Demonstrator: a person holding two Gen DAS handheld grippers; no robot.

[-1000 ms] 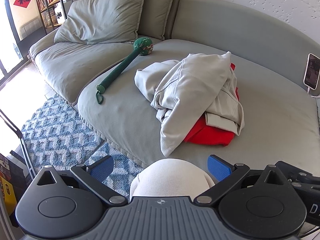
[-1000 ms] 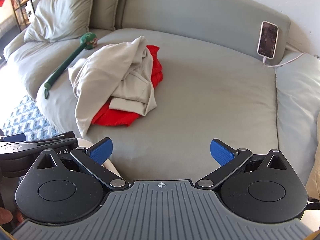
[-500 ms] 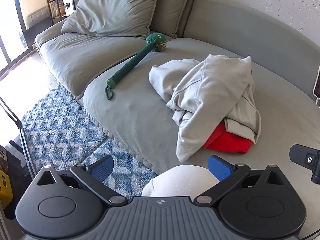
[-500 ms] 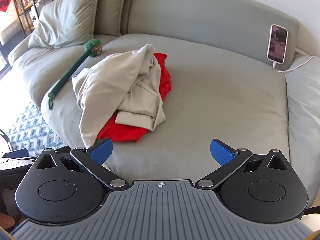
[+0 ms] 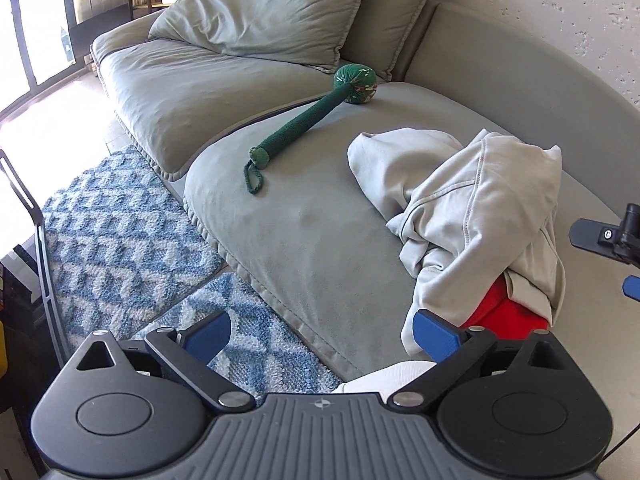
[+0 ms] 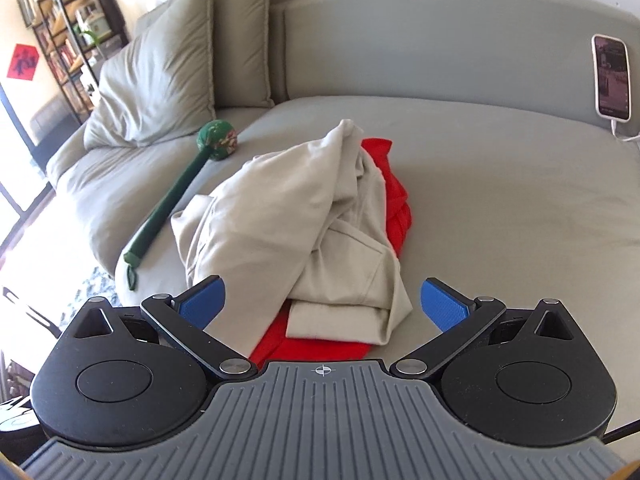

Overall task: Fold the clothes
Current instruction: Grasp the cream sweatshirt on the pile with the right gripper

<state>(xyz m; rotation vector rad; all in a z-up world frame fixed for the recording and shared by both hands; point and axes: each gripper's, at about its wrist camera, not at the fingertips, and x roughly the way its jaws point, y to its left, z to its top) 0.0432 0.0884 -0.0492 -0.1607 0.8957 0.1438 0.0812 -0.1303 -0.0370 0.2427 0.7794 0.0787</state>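
Both the left gripper (image 5: 322, 330) and the right gripper (image 6: 323, 298), jaws spread and empty, are moving nearer the beige garment (image 6: 288, 216) lying over the red garment (image 6: 394, 200) on the sofa (image 6: 500, 184).

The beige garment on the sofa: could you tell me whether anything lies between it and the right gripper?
Nothing visible does. The right gripper, open, faces the beige garment directly; the green mallet lies off to the left.

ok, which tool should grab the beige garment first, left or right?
Right, probably. The right tool is open with the beige garment centred just ahead; the left tool is open too, but the pile sits off to its side.
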